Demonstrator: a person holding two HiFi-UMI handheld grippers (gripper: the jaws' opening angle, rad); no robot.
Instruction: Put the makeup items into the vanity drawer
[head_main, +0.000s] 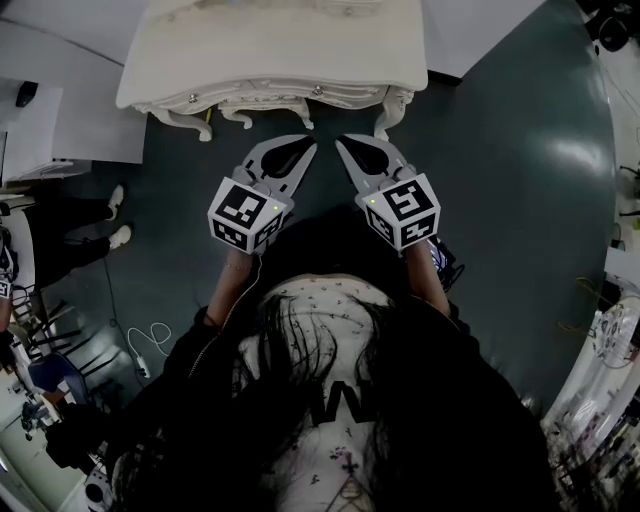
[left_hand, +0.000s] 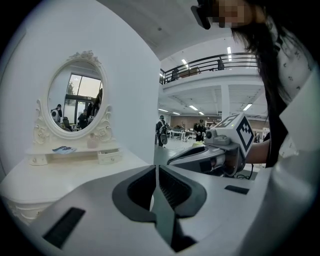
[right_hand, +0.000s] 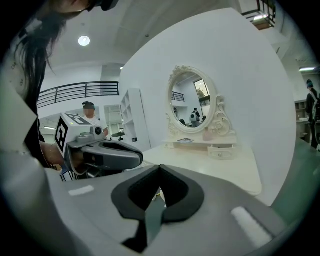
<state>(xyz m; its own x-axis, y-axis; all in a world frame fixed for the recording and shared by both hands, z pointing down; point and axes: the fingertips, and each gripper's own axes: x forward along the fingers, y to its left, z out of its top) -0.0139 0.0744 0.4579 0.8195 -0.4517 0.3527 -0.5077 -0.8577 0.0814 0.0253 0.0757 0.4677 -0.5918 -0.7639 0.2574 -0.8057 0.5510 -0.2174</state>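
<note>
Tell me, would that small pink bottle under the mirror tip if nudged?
Probably: the bottle stands upright, taller than wide, on the narrow shelf, so a push could topple it. It looks small, so likely light. If glass, fragile; too small to tell.

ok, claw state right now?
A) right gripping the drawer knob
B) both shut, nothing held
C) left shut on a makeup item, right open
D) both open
B: in each gripper view, the left claw and the right claw have their jaws together with nothing between them, and the head view shows both held in the air short of the vanity.
</note>
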